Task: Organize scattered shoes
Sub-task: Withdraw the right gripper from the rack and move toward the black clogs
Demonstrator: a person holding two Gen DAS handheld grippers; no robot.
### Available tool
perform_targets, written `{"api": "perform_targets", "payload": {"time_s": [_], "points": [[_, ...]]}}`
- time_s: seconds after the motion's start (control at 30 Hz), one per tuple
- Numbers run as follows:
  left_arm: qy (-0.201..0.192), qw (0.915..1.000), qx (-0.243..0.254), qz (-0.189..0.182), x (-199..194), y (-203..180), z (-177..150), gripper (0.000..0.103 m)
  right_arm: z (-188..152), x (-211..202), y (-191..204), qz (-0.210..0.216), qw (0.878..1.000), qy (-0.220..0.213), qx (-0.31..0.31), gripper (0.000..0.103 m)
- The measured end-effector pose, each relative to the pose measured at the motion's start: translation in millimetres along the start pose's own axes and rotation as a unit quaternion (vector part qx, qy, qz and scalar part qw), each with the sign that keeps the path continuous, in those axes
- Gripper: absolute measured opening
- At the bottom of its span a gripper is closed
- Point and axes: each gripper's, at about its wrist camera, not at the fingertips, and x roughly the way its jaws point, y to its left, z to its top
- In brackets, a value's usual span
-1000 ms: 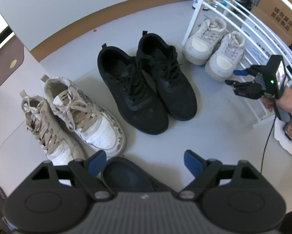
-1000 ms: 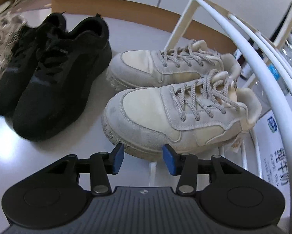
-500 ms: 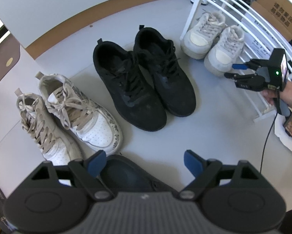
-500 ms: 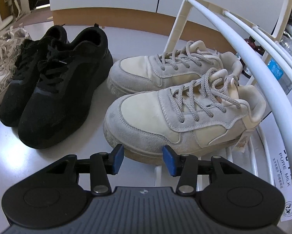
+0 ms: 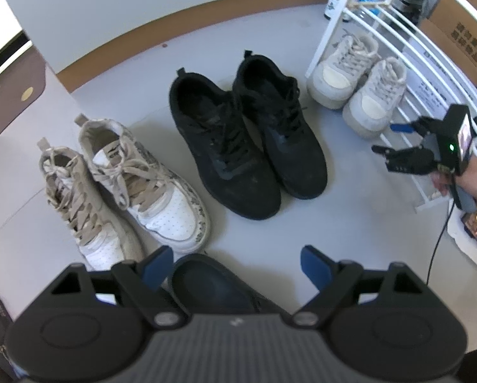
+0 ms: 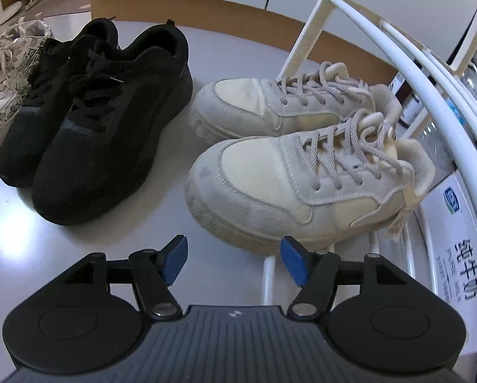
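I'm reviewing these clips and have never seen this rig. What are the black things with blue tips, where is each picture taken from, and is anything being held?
There is no robot: a person carries a hand-held gripper in each hand, with a camera looking along its two blue-tipped fingers. One picture looks down from the left hand-held gripper; its jaws stand wide with nothing pressed between them, above a dark shoe. It also shows the right hand-held gripper at the far right. The other picture is from that right one, whose jaws have just been opening, with nothing between them.

On the pale floor stand three pairs: beige lace-up sneakers, black sneakers and cream sneakers at the foot of a white rack.
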Motion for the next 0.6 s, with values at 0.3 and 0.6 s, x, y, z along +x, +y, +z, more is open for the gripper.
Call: {"api": "perform_targets", "payload": {"time_s": [0.3,0.6], "points": [[-0.03,0.9979,-0.039,0.041,-35.4,38.9,-16.4,0.089,31.4,-40.4,23.3,0.028,0.998,0.021,0.058,0.072],[-0.023,0.9909,-0.107,0.079,-52.2,97.2,-52.6,0.089,78.1,-102.5,67.9,0.056,0.997,-0.018,0.041,0.076]]}}
